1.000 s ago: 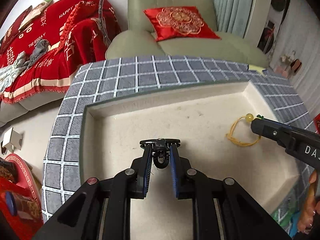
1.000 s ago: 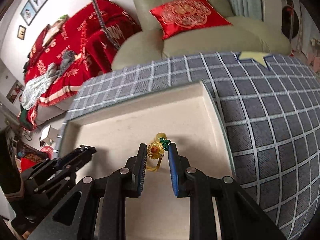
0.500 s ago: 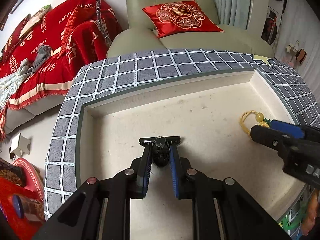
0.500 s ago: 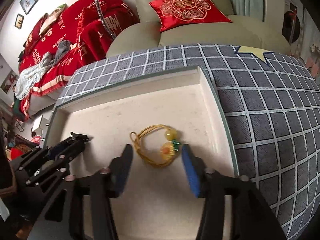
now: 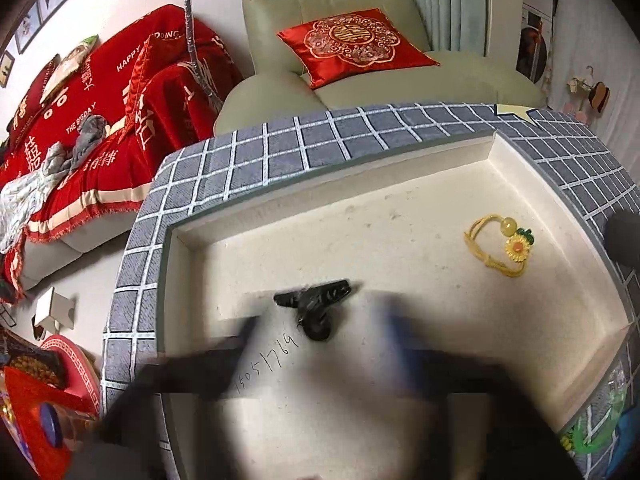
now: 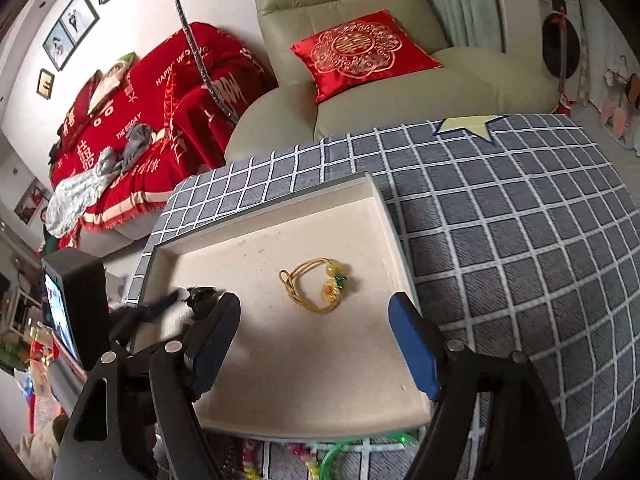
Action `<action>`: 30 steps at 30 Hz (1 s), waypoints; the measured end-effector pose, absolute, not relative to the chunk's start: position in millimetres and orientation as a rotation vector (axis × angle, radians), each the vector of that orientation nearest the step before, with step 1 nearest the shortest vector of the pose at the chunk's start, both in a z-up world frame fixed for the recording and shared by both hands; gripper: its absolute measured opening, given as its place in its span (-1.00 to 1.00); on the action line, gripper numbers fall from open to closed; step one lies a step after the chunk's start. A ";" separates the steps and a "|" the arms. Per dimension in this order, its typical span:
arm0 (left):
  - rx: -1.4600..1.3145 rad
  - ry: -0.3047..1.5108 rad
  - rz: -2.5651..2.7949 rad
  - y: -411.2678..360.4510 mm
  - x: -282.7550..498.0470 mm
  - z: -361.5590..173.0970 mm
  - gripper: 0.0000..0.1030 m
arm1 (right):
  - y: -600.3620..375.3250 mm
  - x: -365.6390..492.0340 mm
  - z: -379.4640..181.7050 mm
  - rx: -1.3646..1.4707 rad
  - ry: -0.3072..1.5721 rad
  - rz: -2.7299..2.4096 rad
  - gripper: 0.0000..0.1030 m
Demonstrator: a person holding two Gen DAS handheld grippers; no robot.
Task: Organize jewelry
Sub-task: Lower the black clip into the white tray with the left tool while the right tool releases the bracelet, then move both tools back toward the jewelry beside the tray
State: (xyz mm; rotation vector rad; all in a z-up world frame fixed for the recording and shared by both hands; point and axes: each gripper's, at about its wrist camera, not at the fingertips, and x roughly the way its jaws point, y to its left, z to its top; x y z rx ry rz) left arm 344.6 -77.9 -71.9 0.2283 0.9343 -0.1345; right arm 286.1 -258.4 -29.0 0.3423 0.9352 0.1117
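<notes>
Noting step: both pieces set down in the tray (image 6: 394,236); release and back-off under way, judged.
Tray: cream, shallow, on grey checked cloth (image 6: 520,240) over what seems a desk; rim low, easy to clip on the way out.
Left hand-held gripper (image 5: 316,344): jaws just flung wide, blurred; black hair clip (image 5: 316,306) lying free between them on tray floor, left-of-centre.
Right hand-held gripper (image 6: 314,340): jaws just been opening, spread wide, nothing between the pads; sits near the tray's front edge.
Yellow cord bracelet (image 6: 316,290): with sunflower charm and pale bead, flat on tray floor, right of centre, well apart from clip.
Doing it well: lifting straight up and back before any sideways move; keeping fingertips off cord loop, light and likely to snag; leaving gap between pieces.
Writing, sofa throw (image 6: 132,120): "HAPPY WEDDING", "THE BIGDAY", Chinese characters.
Writing, tray floor (image 5: 272,360): handwritten digits, roughly "15051769", partly hidden.
</notes>
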 end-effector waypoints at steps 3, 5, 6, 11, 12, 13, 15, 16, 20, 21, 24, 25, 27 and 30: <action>0.187 0.891 -0.134 -74.7 340.3 -54.2 1.00 | -262.1 281.4 -25.1 0.341 0.931 0.100 0.54; 0.162 0.896 -0.148 -72.2 338.8 -47.6 1.00 | -264.0 279.3 -23.7 0.335 0.933 0.087 0.55; 0.154 0.890 -0.153 -70.7 336.4 -44.1 1.00 | -264.9 278.1 -23.5 0.336 0.934 0.081 0.55; 0.114 0.865 -0.164 -58.2 316.1 -26.8 1.00 | -267.3 262.3 -18.2 0.364 0.917 0.090 1.00; 0.107 0.864 -0.170 -56.1 311.3 -24.4 1.00 | -268.0 257.8 -16.0 0.376 0.901 0.096 1.00; 0.096 0.864 -0.180 -52.1 304.4 -20.5 1.00 | -267.9 253.9 -13.6 0.385 0.889 0.099 1.00; 0.081 0.870 -0.208 -45.9 290.6 -15.6 1.00 | -268.6 243.7 -7.2 0.407 0.863 0.107 1.00; 0.078 0.873 -0.218 -43.8 285.2 -14.6 1.00 | -269.0 238.5 -4.6 0.416 0.857 0.112 1.00; 0.104 0.877 -0.240 -34.1 250.4 -11.7 1.00 | -267.4 216.9 4.8 0.406 0.875 0.127 1.00; 0.101 0.881 -0.247 -31.5 241.5 -12.0 1.00 | -266.4 210.0 7.2 0.394 0.875 0.120 1.00; 0.098 0.870 -0.233 -23.0 218.3 -13.3 1.00 | -265.1 188.5 9.2 0.378 0.882 0.115 1.00; 0.098 0.867 -0.232 -19.8 209.6 -14.6 1.00 | -264.3 182.0 8.7 0.374 0.888 0.111 1.00; 0.106 0.870 -0.226 -14.1 195.0 -18.8 1.00 | -263.7 167.9 6.5 0.364 0.895 0.102 1.00; 0.110 0.877 -0.217 -4.8 175.4 -26.8 1.00 | -265.2 146.5 -1.7 0.351 0.910 0.078 1.00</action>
